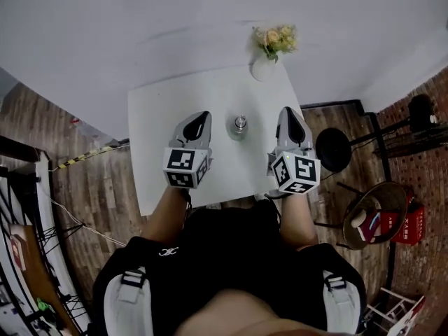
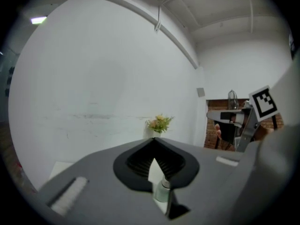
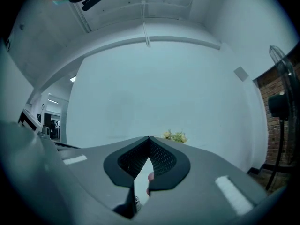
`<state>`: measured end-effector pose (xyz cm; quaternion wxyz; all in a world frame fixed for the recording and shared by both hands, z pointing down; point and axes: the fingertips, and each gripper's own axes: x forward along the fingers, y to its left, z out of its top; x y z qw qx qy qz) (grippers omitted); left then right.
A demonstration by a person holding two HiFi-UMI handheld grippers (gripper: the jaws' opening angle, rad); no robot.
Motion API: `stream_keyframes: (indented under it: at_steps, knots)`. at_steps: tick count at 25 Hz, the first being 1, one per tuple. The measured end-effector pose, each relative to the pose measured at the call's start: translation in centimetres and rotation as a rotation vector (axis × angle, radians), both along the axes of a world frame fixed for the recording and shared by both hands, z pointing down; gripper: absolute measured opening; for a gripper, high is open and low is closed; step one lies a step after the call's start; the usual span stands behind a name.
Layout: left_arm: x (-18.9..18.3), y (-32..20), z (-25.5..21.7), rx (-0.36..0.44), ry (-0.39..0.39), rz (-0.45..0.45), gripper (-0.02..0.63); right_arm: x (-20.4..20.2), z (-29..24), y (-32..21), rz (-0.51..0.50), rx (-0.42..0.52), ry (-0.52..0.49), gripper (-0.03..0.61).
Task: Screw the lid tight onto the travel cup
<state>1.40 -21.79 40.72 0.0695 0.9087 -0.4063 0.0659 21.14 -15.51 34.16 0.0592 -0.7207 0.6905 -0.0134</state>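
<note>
A square white table stood against a plain white wall, with wood planks on the floor around it. And there was the travel cup, small and clear with a grey top, upright on the table's middle. The left gripper sat just to the left of the cup, the right gripper just to the right of it, both clear of it. Both pairs of jaws were closed tip to tip, with nothing caught in either. In the left gripper view, the cup showed through the slit under the closed tips, beyond them. Behind the cup, at the table's far edge, stood a white vase of yellow and pink flowers. Nothing lay between the cup and either gripper. Well off to the right of the cup, down on the floor, were a round tan basket and a red box.
</note>
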Motion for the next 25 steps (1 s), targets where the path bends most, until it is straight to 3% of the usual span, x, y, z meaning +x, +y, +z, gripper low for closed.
stream_keyframes:
  at_steps: [9,15,19,23,24,25]
  knots:
    - [0.3,-1.3,0.2,0.009,0.0,-0.193,0.054,2.2,0.3,-5.8,-0.238,-0.008,0.032,-0.002]
    - [0.0,-0.9,2.6,-0.014,-0.028,-0.271,0.054,1.6,2.2,-8.3,-0.401,-0.028,0.055,-0.002]
    - [-1.0,-0.5,3.8,-0.028,-0.02,-0.297,0.054,0.5,4.0,-9.4,-0.477,-0.062,0.096,-0.002]
    - [-1.3,-0.1,5.4,-0.052,0.007,-0.273,0.08,-1.4,5.9,-9.1,-0.688,-0.1,0.066,-0.002]
    - [-1.4,0.0,5.9,-0.064,0.015,-0.262,0.105,-2.0,6.4,-8.9,-0.744,-0.106,0.068,0.006]
    - [-1.4,0.1,6.4,-0.074,0.018,-0.251,0.153,-2.6,6.9,-8.7,-0.801,-0.112,0.076,0.094]
